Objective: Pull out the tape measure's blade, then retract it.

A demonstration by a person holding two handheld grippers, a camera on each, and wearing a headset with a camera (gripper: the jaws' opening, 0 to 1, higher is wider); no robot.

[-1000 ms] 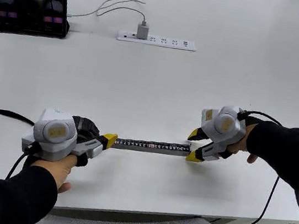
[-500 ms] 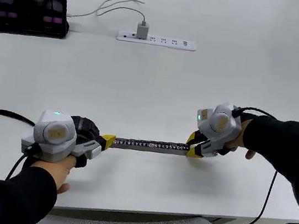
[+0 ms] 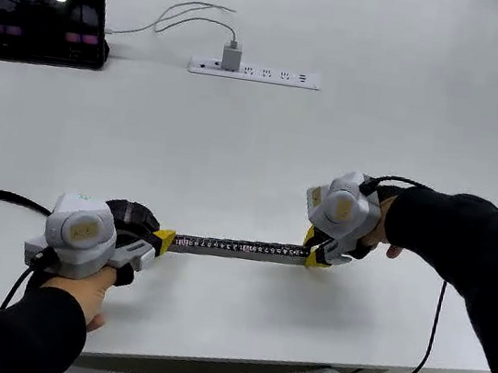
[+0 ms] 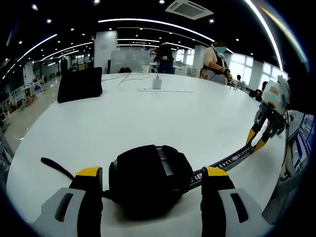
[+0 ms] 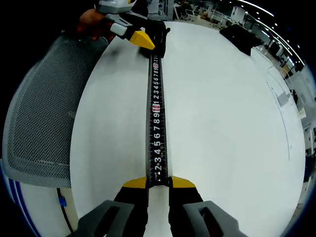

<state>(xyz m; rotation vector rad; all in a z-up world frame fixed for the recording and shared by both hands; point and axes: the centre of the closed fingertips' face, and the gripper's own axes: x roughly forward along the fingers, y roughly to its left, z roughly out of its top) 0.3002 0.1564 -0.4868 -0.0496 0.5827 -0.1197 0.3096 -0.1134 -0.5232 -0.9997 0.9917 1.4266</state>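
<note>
Paralleling table (image 3: 320,340) edge, blade (image 3: 239,247) spans left gripper's (image 4: 153,174) tape measure (image 3: 130,217) to right gripper (image 3: 316,253).

The left gripper (image 3: 153,240) sits low and level, its jaws clamped around the tape measure's case (image 3: 129,218). The right gripper (image 3: 315,255) tips downward, jaws pinched on the end of the blade (image 3: 236,247). Both dark-sleeved arms reach forward, well apart.

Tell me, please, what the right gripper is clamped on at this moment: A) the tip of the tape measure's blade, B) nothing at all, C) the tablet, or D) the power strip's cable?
A: in the right gripper view the right gripper is shut on the end of the blade, which runs back to the case held in the left gripper.
</note>
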